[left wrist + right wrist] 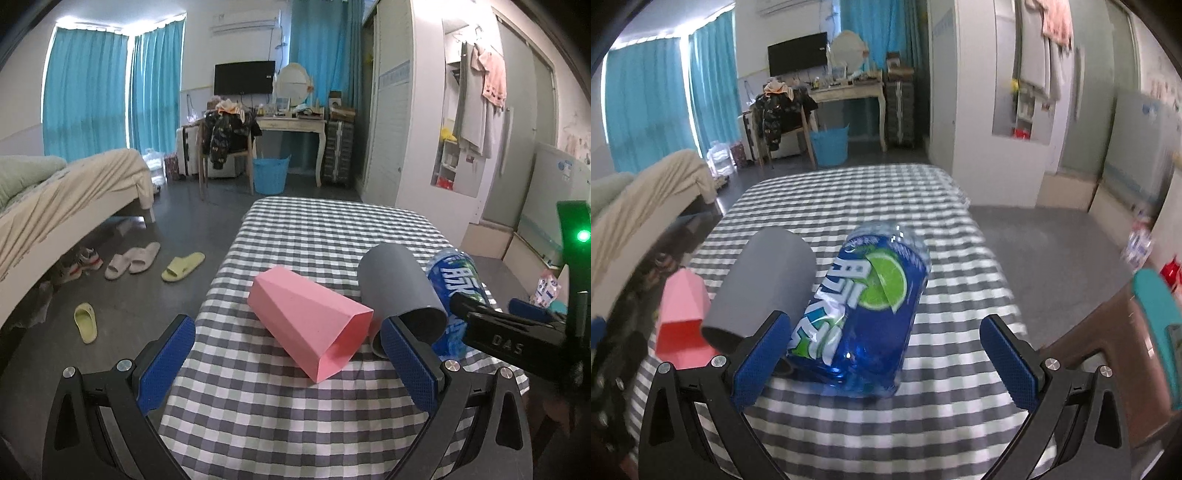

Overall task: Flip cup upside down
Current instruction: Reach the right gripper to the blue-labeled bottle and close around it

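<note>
Already we hold both fingers wide around nothing; the pink cup point(310, 325) on the table point(280, 417) touches the grey cup point(400, 291), which a careless grab could roll into the bottle point(864, 314) beside it.

A lived-in bedroom: a bed point(55, 192) sits left of the checkered table point(314, 229), slippers point(133, 258) beside the bed, a wall TV point(244, 76) and turquoise curtains point(85, 88) beyond it.

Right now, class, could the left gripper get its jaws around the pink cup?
Probably yes: the left gripper is open, the pink cup lies on its side between its jaws, nothing in front.
</note>
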Motion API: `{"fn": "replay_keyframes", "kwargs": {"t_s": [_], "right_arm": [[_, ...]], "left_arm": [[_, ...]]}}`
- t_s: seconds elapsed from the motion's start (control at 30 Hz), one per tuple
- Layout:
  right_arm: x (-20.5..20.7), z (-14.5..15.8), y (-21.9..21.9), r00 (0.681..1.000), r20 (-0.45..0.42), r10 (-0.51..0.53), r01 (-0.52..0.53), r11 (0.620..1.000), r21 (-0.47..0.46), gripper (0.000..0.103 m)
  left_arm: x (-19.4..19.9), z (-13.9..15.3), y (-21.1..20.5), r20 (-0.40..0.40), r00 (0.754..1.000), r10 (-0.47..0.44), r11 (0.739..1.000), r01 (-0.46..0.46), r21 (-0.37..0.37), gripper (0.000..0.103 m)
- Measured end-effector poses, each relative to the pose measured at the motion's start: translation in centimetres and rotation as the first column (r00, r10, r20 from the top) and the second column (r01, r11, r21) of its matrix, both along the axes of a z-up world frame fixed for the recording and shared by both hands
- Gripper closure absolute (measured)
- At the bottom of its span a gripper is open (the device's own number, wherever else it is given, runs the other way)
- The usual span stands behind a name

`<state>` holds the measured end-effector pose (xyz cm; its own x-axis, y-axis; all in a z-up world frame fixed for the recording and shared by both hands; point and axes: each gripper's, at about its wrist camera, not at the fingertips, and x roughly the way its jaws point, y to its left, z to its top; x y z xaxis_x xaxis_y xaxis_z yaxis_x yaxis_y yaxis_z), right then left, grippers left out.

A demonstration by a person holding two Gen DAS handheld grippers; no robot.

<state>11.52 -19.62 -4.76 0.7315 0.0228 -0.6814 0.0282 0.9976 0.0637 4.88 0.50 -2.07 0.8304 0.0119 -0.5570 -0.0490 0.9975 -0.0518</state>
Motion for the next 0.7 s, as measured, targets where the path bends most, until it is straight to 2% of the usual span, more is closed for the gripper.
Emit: {"fn": "replay_keyframes", "kwargs": {"t_s": [0.1, 0.23, 0.5, 0.7], "right_arm": [[0.3, -0.6, 0.4, 1.000, -0.023, 0.017, -0.017, 1.000, 0.007, 0.010], [0.5, -1.3, 0.8, 0.998, -0.049, 0.044, -0.042, 0.998, 0.036, 0.032], [-2.3, -0.2, 0.5, 0.999, -0.029, 0.033, -0.033, 0.999, -0.008, 0.033], [-7.9, 0.1, 1.4, 0.996, -0.069, 0.051, -0.056, 0.996, -0.071, 0.033]], "left_arm": [[-0.2, -0.2, 0.5, -0.006, 1.000, 0.001, 1.000, -0.001, -0.012, 0.000], [-0.4, -0.1, 0.6, -0.010, 1.000, -0.001, 1.000, 0.001, -0.019, 0.000], [-1.1, 0.0, 0.5, 0.008, 1.000, 0.003, 1.000, -0.003, -0.022, 0.000], [-2.0, 0.3, 0.2, 0.018, 1.000, -0.007, 1.000, 0.007, -0.024, 0.000]]}}
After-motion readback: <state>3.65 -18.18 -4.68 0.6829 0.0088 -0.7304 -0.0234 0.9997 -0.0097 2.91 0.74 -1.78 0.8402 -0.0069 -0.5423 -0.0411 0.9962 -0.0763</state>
